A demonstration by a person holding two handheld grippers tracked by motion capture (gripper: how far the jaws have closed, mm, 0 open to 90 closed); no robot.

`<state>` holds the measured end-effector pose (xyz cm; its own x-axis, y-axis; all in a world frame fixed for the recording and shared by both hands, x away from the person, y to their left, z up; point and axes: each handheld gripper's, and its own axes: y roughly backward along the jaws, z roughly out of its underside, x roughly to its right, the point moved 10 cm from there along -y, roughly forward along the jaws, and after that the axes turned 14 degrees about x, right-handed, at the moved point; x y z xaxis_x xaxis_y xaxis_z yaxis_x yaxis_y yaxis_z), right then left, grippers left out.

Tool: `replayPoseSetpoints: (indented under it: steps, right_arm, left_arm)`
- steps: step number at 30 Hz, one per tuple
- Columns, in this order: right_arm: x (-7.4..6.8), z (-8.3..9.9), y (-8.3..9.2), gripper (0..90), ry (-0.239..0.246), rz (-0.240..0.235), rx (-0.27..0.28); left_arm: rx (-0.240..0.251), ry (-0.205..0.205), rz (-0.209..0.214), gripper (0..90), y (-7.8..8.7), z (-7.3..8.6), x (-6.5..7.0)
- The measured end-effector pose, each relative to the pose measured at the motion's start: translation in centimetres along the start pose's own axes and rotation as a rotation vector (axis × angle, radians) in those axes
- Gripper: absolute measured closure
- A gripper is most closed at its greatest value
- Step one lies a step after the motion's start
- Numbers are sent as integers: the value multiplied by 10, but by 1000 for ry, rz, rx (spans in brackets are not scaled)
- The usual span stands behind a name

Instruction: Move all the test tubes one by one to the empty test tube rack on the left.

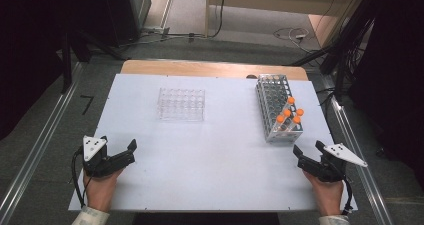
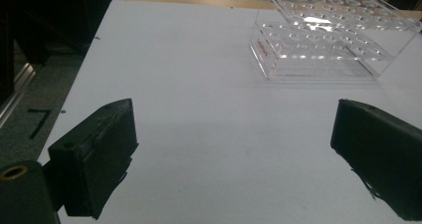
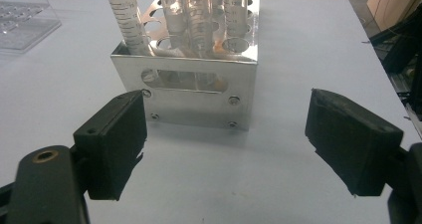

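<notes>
Cropping the tubes [image 3: 199, 20], caps unseen, above the metal rack [image 3: 184, 97].

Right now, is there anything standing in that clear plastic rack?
No, the clear plastic rack has every hole vacant in the high view; the orange-capped tubes stand in the metal rack.

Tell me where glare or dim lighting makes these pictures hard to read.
High view: surroundings nearly black, white table evenly lit. Left gripper view: glare on the clear rack hides some wells. Right gripper view: metal rack reflects brightly; the tubes are cut off at the top.
</notes>
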<state>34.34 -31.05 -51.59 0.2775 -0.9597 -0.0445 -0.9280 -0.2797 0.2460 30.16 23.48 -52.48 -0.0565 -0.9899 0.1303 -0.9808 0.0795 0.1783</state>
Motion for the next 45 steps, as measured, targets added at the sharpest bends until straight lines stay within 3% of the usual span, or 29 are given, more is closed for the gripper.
replayPoseSetpoints:
  steps: [20,45]
  right_arm:
    - [-10,-6,-9,167,18,-25,7]
    - [-43,-16,-32,205,50,-105,8]
  left_arm:
    - [-5,7,2,46,-1,1,1]
    - [-8,12,3,47,-1,1,0]
